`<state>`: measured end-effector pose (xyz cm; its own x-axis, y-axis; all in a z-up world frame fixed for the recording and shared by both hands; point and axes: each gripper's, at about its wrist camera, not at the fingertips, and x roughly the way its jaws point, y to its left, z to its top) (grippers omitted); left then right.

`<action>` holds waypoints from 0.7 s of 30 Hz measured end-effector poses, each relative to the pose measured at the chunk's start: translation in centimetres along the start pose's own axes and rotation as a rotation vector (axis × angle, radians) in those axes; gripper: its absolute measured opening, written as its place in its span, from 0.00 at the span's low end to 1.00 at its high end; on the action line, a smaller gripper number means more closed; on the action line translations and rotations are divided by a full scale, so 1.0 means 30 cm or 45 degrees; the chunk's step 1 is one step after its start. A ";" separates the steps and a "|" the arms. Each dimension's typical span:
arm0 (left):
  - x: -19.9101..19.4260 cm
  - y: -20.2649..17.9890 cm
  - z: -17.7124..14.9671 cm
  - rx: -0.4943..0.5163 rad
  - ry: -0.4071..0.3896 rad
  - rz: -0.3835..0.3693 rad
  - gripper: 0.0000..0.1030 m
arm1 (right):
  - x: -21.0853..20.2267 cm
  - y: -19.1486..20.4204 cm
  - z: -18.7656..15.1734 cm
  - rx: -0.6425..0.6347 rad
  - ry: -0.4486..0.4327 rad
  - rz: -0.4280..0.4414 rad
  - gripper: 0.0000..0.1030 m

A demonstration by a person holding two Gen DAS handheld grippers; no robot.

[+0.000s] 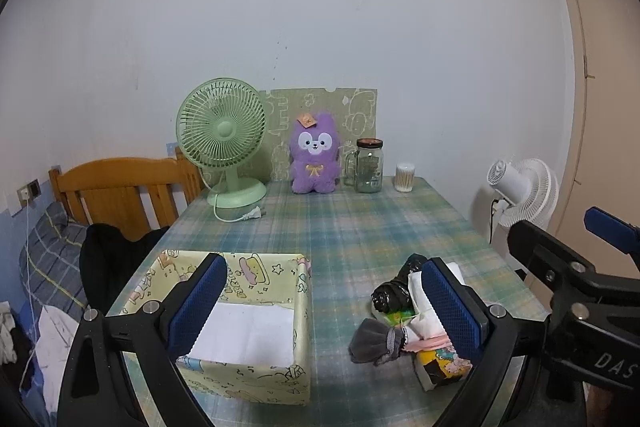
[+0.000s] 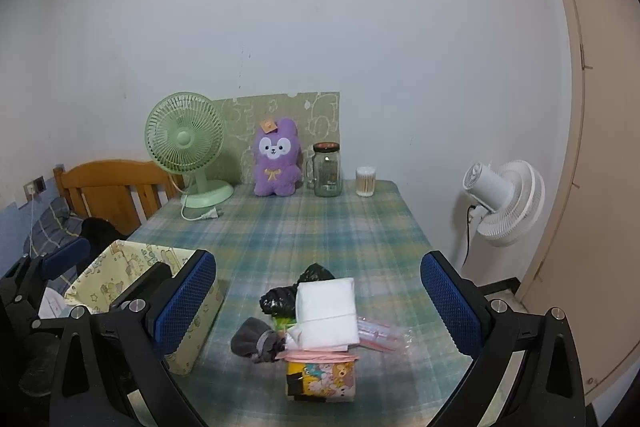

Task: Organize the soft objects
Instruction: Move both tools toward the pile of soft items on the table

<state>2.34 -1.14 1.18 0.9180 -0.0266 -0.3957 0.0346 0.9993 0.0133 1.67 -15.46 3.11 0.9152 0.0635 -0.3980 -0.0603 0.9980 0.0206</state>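
- Box (image 1: 240, 327), yellow cartoon print, holds white paper (image 1: 248, 331).
- Soft pile (image 2: 316, 319) at its 3 o'clock: white pack, grey pouch, black bag.
- Left gripper (image 1: 320, 303) and right gripper (image 2: 320, 303) both spread, holding nothing.

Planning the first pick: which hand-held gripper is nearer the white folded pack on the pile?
Right. The right hand-held gripper is open and frames the white folded pack straight ahead. The left hand-held gripper sits to its left, aimed between the pack and the patterned box.
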 end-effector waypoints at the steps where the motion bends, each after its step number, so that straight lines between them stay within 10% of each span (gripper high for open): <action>1: -0.002 -0.004 0.000 0.006 -0.001 -0.005 0.96 | 0.001 -0.001 0.001 -0.006 0.000 0.007 1.00; 21: 0.009 -0.033 -0.043 -0.017 0.069 0.018 0.96 | 0.031 0.006 -0.026 -0.019 0.023 0.026 1.00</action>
<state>2.04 -2.10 -0.13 0.8958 -0.0115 -0.4444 0.0164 0.9998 0.0071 2.19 -15.23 2.01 0.9062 0.0837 -0.4144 -0.0849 0.9963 0.0155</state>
